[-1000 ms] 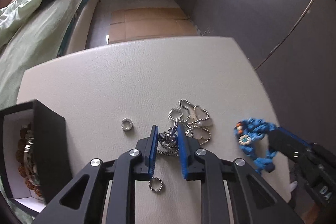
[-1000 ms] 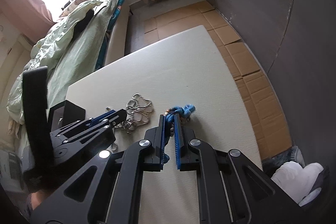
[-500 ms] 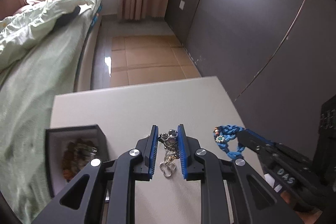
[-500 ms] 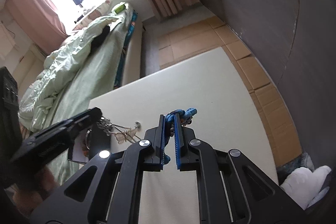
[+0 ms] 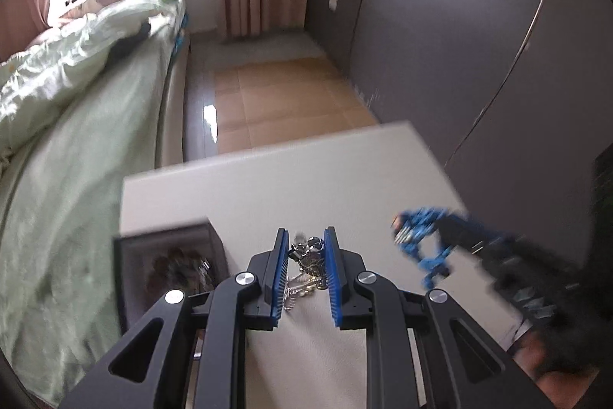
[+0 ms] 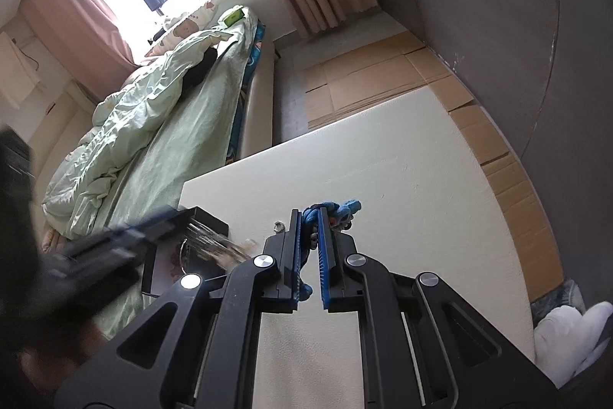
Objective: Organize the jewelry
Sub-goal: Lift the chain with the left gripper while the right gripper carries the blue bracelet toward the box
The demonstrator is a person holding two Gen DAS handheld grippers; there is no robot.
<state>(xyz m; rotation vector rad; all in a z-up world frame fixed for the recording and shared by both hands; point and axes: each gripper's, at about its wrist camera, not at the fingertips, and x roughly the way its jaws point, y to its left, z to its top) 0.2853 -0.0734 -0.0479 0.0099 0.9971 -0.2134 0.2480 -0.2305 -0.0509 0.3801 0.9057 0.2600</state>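
My left gripper [image 5: 305, 240] is shut on a tangle of silver chains [image 5: 308, 255] and holds it in the air above the white table [image 5: 306, 179], just right of the black jewelry box [image 5: 168, 267]. The chains hang down between the blue pads. My right gripper [image 6: 309, 217] is shut on a blue beaded bracelet [image 6: 333, 211], lifted above the table; the bracelet [image 5: 421, 240] shows blurred at the right of the left wrist view. The box [image 6: 207, 221] holds brown beads. In the right wrist view the left gripper [image 6: 184, 217] is a blur over the box.
A small silver ring [image 6: 279, 226] lies on the table near the box. A bed with a green quilt [image 6: 153, 125] runs along the table's left side. Cardboard sheets [image 5: 283, 94] cover the floor beyond the far edge. A dark wardrobe wall [image 5: 479, 45] stands at the right.
Both grippers have lifted their jewelry off the table and risen. The left gripper has moved left with the chains toward the box. The right gripper keeps hold of the bracelet.
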